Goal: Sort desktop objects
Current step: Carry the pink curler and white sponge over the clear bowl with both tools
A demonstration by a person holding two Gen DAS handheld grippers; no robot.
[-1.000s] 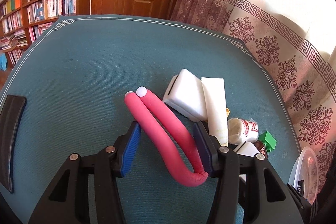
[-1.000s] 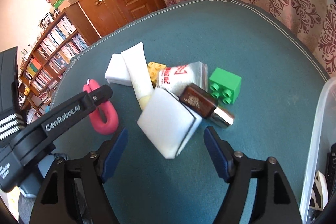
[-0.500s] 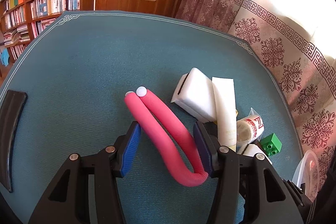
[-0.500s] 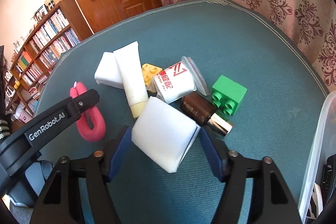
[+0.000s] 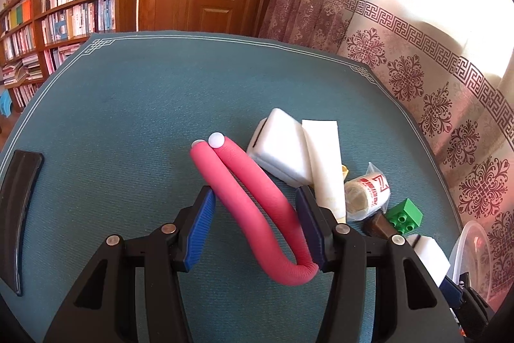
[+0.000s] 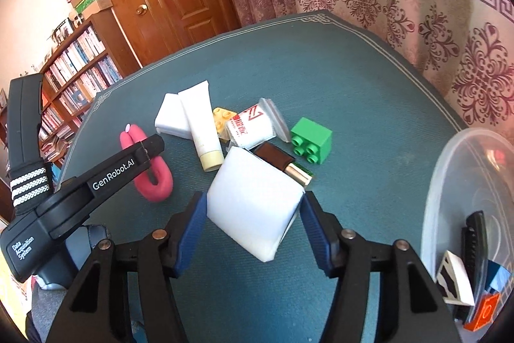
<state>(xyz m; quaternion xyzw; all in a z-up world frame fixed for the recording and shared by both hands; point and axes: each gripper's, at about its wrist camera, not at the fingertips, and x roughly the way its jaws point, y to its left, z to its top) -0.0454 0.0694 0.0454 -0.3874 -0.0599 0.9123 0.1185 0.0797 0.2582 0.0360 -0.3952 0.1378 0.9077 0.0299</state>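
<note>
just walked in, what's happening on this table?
A person is sorting desk clutter with two handheld tongs. The left tongs straddle a bent pink foam roller on the teal table. The right tongs are closing on a white sponge block. The rest of the pile sits behind; a clear plastic bin waits at right.

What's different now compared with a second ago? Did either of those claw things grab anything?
The right gripper was open around the white foam block; its jaws have closed in on the block, are closing a little more, and it looks slightly lifted. The left gripper stayed around the pink foam roller, unchanged. The tube, packet, green brick and brown bottle kept their places.
</note>
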